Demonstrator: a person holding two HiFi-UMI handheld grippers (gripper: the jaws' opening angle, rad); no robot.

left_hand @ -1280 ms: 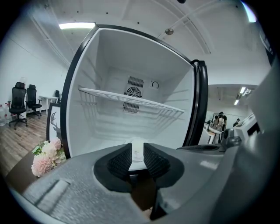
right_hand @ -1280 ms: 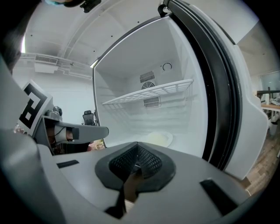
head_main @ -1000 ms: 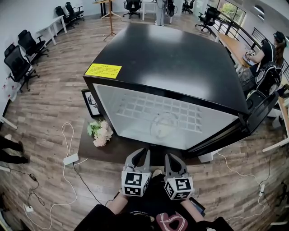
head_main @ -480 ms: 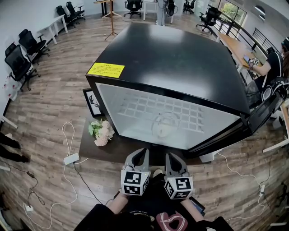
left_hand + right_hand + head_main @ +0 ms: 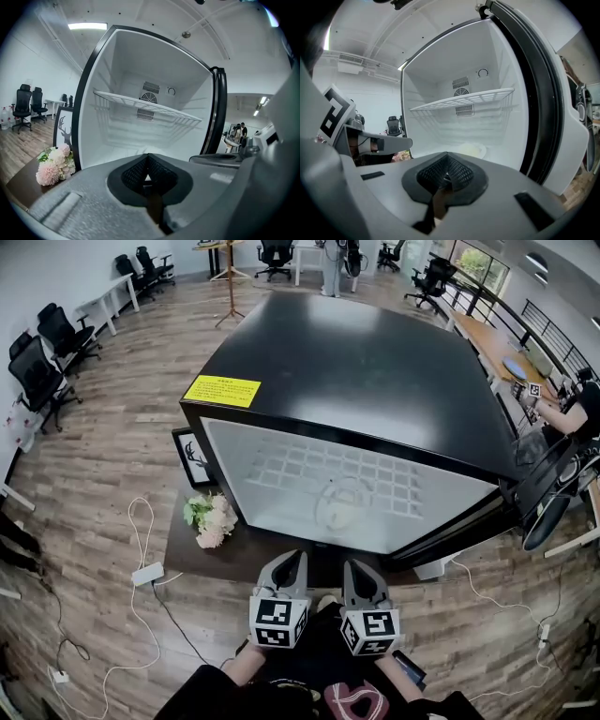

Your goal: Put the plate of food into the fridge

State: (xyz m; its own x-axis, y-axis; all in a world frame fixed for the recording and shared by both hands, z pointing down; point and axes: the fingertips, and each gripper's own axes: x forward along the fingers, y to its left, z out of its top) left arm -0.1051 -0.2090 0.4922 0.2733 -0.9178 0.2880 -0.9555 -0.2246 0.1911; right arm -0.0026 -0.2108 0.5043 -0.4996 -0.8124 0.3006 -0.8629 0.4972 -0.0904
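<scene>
White plate (image 5: pixel 473 150): sitting on the fridge (image 5: pixel 356 362) floor under the wire shelf (image 5: pixel 464 101), dead ahead of the left hand-held gripper (image 5: pixel 291 561) and right hand-held gripper (image 5: pixel 356 566).
Grip state: both pinched closed, nothing in them.
Door (image 5: pixel 543 93): open, off to the right one's right.
Tip: looks like only closing is left. Push slow with the right, no slamming.

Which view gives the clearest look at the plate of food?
The right gripper view: the plate of food sits on the fridge floor under the wire shelf, its near edge hidden. The head view shows only a faint outline through the shelf; the left gripper view shows none of it.
</scene>
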